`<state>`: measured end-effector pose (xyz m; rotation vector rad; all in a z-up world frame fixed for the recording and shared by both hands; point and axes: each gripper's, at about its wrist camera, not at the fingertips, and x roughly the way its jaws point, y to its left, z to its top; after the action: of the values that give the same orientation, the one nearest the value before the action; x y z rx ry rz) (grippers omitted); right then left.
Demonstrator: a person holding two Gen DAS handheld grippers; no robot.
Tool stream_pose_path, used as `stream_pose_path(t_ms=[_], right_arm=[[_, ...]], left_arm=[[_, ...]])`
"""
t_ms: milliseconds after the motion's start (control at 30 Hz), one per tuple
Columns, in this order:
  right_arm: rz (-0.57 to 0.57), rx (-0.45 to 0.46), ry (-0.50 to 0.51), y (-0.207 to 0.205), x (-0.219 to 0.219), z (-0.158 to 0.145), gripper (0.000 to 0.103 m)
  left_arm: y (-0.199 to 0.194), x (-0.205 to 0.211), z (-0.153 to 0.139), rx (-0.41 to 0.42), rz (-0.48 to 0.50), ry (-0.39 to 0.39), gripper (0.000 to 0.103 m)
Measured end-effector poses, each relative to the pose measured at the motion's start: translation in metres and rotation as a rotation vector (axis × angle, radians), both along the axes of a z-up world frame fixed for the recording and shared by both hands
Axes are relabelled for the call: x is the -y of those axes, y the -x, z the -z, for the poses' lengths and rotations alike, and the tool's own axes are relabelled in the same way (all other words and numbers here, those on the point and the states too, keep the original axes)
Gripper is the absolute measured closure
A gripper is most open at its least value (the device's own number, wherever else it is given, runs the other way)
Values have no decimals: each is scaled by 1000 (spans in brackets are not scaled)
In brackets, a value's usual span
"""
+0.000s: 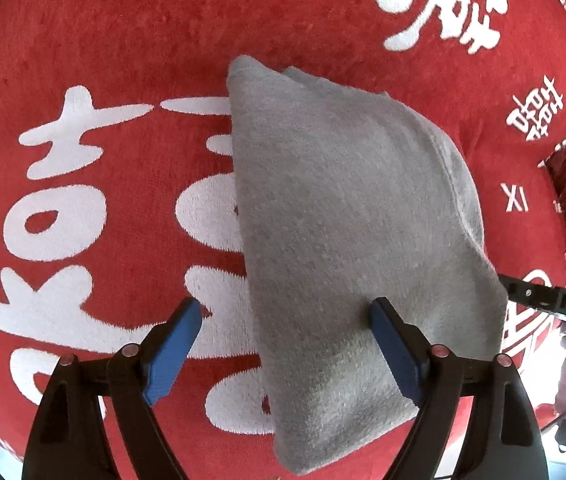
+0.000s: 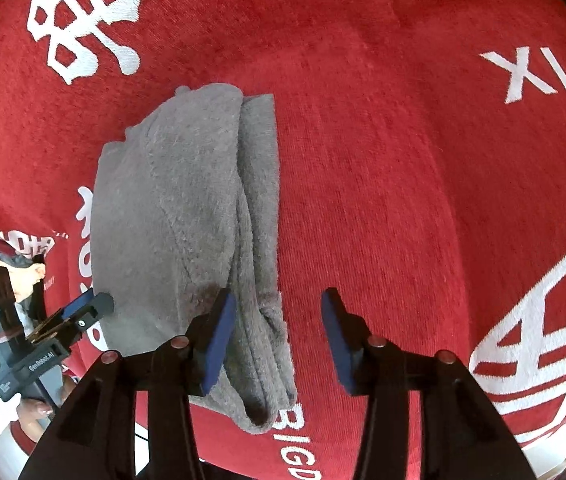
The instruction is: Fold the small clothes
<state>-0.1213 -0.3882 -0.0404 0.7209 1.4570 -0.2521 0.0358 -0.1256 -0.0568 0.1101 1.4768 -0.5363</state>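
Note:
A grey fleecy garment (image 1: 347,208) lies folded into a thick oblong on the red cloth; it also shows in the right wrist view (image 2: 187,216), with stacked layers along its right edge. My left gripper (image 1: 287,320) is open, its left finger over the red cloth and its right finger over the garment's near end. My right gripper (image 2: 279,312) is open, straddling the garment's near right edge, its left finger over the garment. The left gripper's tip (image 2: 87,308) shows by the garment's left side. The right gripper (image 1: 547,300) shows at the garment's right edge.
A red cloth (image 1: 123,40) with large white characters and lettering covers the whole surface, also seen in the right wrist view (image 2: 403,160). A person's hand and red sleeve (image 2: 27,412) show at the lower left, past the cloth's edge.

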Motion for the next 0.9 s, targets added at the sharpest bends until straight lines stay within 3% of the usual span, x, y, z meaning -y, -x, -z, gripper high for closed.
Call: stream_pose_path(t_ms=[67,100,133,167,233,367,567,700,900], right_arm=[[-6,14,10,-1,1,0,50],[-11,25,14,-2,1,-1,50],[-16,40,16,-2,2,-2,45],[-17,53,15,-3,3,-2,33],[-7,89,-10,-5,7,-2,23],[14,123,-90,-12,16,3,23],[-9,150,-184,-34,26,19,23],[9,158,-281,-45,35,43,23],[-6,223,-408,-61,44,58,22]], left_arm=[[-4,-3,0,-6,-5,12,16],[-7,-5,0,-10,-7,19,4],[-9,-6,1,-16,-6,21,0],[-11,-7,1,-14,-5,24,0],[-14,-10,3,-25,1,26,0],[-20,-14,11,-98,-15,60,0],[-29,-8,17,-206,-8,214,0],[-31,0,31,-270,29,266,0],[-33,2,41,-296,47,323,0]])
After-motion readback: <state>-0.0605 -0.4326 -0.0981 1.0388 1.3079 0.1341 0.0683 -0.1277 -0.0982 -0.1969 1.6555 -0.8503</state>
